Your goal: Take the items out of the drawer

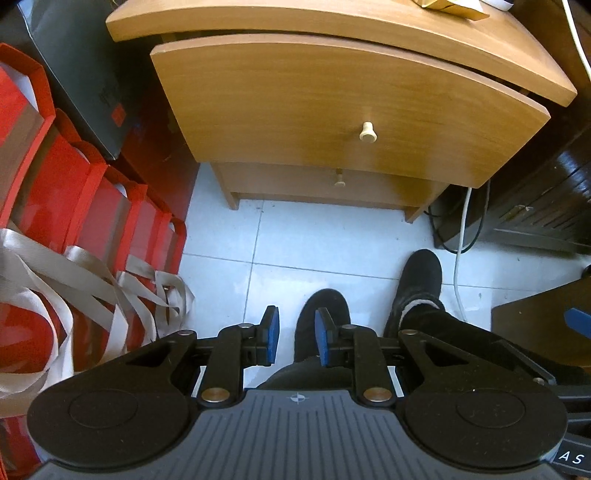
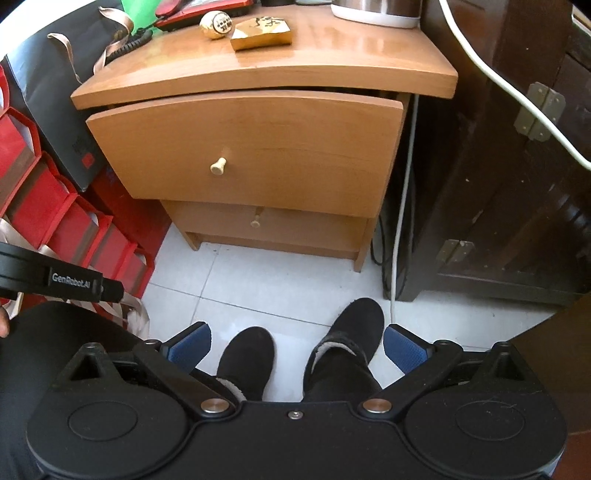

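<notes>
- A pale tiled floor [image 1: 229, 236] runs between red gift bags [image 1: 92, 206] on one side and a dark cabinet [image 2: 498, 192] on the other, with a wooden nightstand [image 2: 258, 74] at its far end.
- Nearest, the left gripper [image 1: 296, 334] hangs steeply downward over the person's black boots [image 1: 421, 280]; its jaws stand a narrow way apart and hold nothing.
- The right gripper [image 2: 297, 345] also tilts down above the boots, jaws spread wide and empty.
- Farther on, the top drawer [image 2: 258, 147] sits slightly proud of the nightstand's front edge, its contents hidden; its pale knob [image 1: 368, 132] is well clear of both grippers.
- Below it, the lower drawer [image 2: 273, 225] looks shut.
- On the nightstand's top lie a gold box [image 2: 262, 33] and a round ball [image 2: 215, 24].
- The approach step seems to be in hand: nothing has been taken yet. Next, one gripper would likely need to reach the knob, close on it and pull the drawer out.
</notes>
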